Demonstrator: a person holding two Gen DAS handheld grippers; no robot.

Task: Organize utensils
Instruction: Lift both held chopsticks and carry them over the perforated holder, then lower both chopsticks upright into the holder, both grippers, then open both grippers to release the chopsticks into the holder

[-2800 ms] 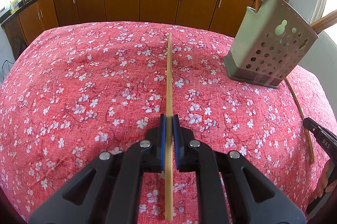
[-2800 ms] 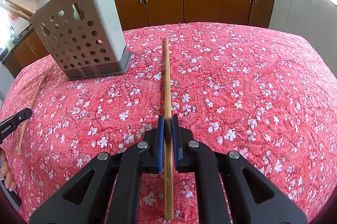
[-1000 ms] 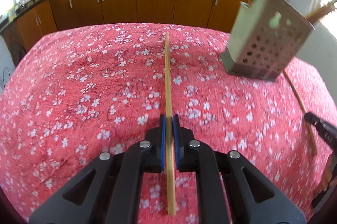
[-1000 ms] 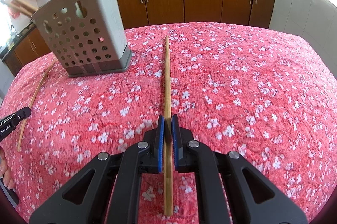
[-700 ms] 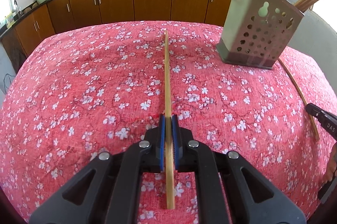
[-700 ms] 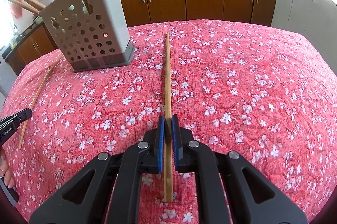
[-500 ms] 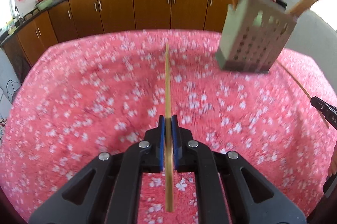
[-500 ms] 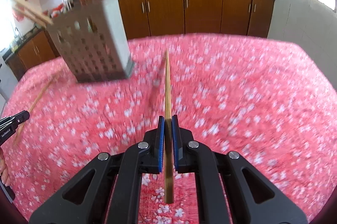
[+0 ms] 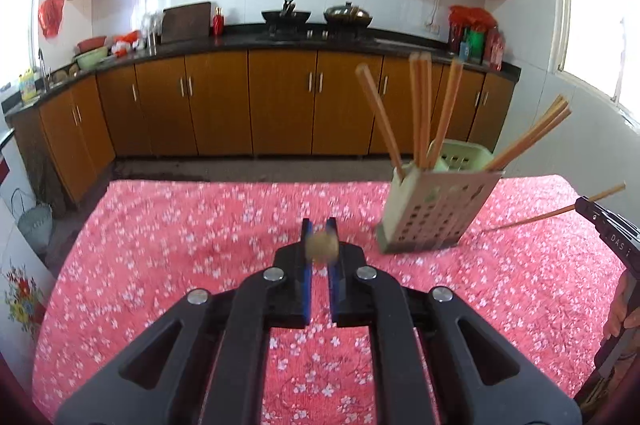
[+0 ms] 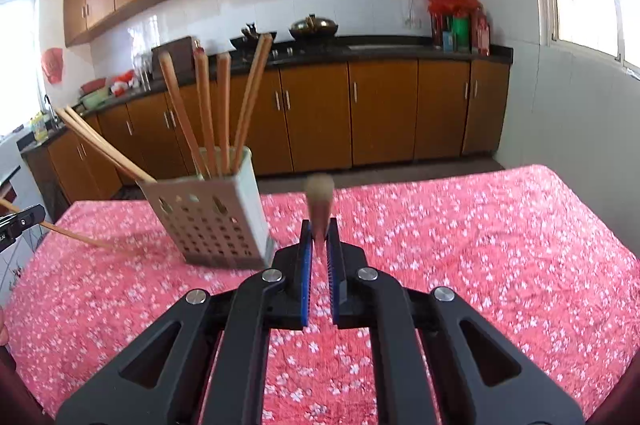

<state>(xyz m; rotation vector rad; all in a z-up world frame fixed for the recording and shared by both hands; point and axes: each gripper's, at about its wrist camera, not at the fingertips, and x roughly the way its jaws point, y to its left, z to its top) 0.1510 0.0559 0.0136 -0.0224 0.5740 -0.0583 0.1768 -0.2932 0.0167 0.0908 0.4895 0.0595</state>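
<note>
Red floral tablecloth [image 9: 160,245] now lies lower; your left gripper [image 9: 320,245] and right gripper [image 10: 319,245] have raised their clamped chopsticks [image 9: 321,249] [image 10: 319,201] end-on, near the perforated chopstick holder [image 10: 212,221].

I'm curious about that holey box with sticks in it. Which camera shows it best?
The right wrist view: the utensil holder sits nearer, so its perforated face and the chopsticks in it are larger, though slightly blurred. The left wrist view shows the utensil holder farther off to the right, also blurred, chopsticks fanning out of it.

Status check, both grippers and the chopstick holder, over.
Left gripper and right gripper each shut on a wooden chopstick, raised end-on. Perforated grey chopstick holder upright, part-filled. One loose chopstick on red floral tablecloth.
</note>
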